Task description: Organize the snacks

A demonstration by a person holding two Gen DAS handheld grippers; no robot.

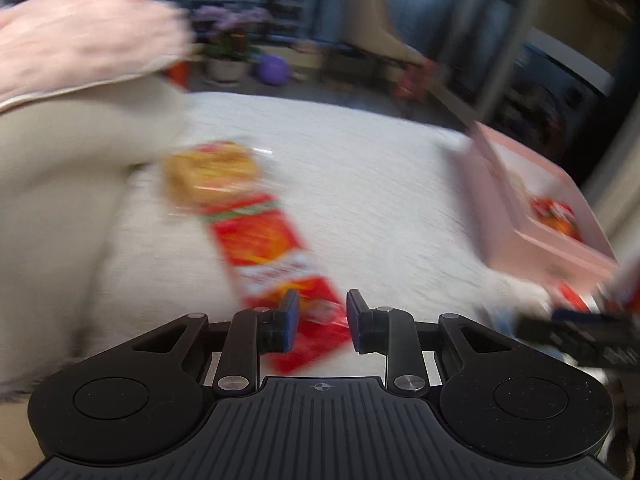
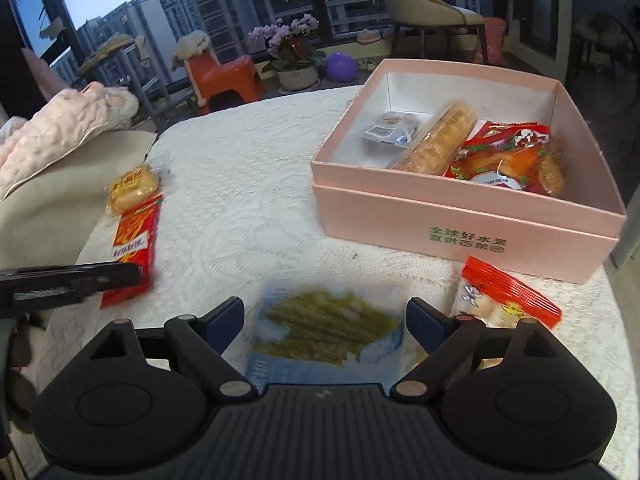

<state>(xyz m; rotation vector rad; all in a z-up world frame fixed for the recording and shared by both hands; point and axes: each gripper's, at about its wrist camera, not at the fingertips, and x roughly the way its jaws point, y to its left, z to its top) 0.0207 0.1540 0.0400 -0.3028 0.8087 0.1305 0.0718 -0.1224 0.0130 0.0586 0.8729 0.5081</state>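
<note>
Left wrist view is all motion blur, but the left gripper (image 1: 322, 316) is clamped on the crinkly tail of a long red biscuit packet (image 1: 256, 232). Only the right view looks into the pink cardboard box (image 2: 460, 216) near the far right corner of the lace-covered surface (image 2: 248, 184): a biscuit roll (image 2: 438, 140) and a red snack bag (image 2: 508, 156). The right gripper (image 2: 325, 320) sits spread wide around a packet of green sticks (image 2: 324, 326), not pressing it.
</note>
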